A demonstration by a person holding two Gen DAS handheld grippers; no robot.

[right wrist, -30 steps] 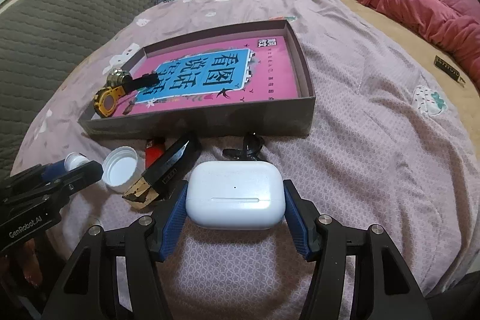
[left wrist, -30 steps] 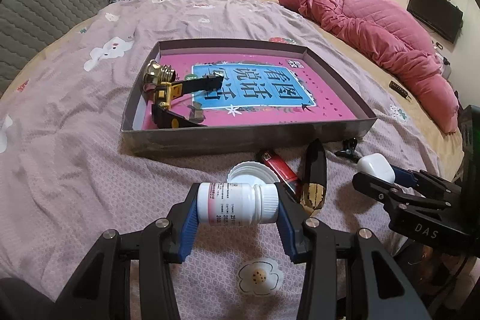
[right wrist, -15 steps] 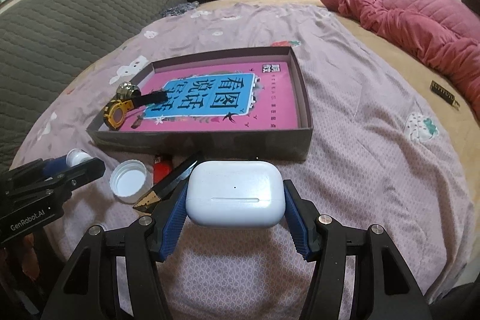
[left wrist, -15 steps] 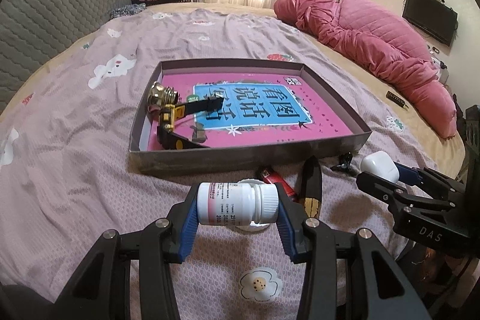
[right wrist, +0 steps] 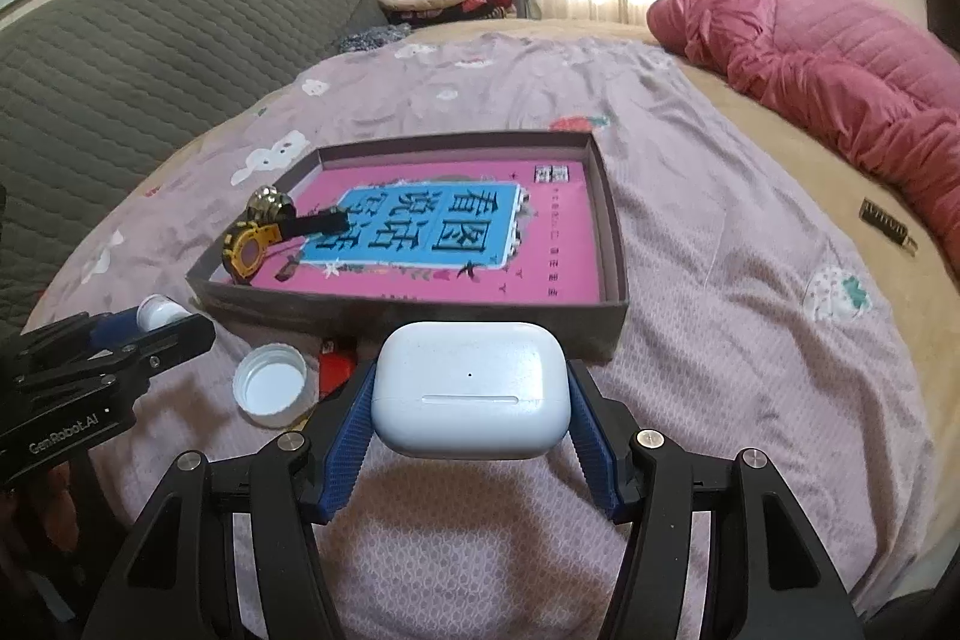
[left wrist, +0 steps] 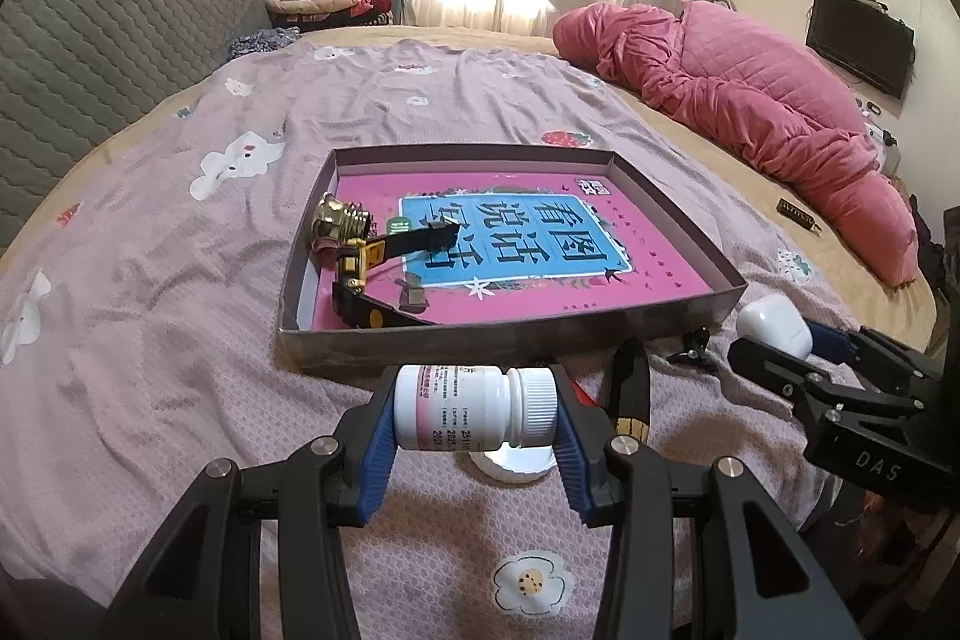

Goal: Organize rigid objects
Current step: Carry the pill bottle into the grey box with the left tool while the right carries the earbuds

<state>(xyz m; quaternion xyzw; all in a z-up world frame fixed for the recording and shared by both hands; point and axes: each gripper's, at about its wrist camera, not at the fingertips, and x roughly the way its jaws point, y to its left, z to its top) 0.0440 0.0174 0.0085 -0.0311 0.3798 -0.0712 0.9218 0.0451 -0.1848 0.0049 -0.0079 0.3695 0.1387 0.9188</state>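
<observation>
My left gripper is shut on a white pill bottle, held sideways above the bed in front of the shallow box. My right gripper is shut on a white earbud case, also held in front of the box. The box has a pink and blue printed bottom and holds a gold bulb base and a yellow and black tool. On the bed before the box lie a white cap, a red lighter, a dark knife-like piece and a small black clip.
The bed has a lilac patterned sheet. A pink quilt lies bunched at the right. A grey padded headboard is at the left. A small dark bar lies on the beige sheet at the right.
Both grippers have risen and pulled back a little from the bed, each still holding its object. The box and loose items have not moved.
</observation>
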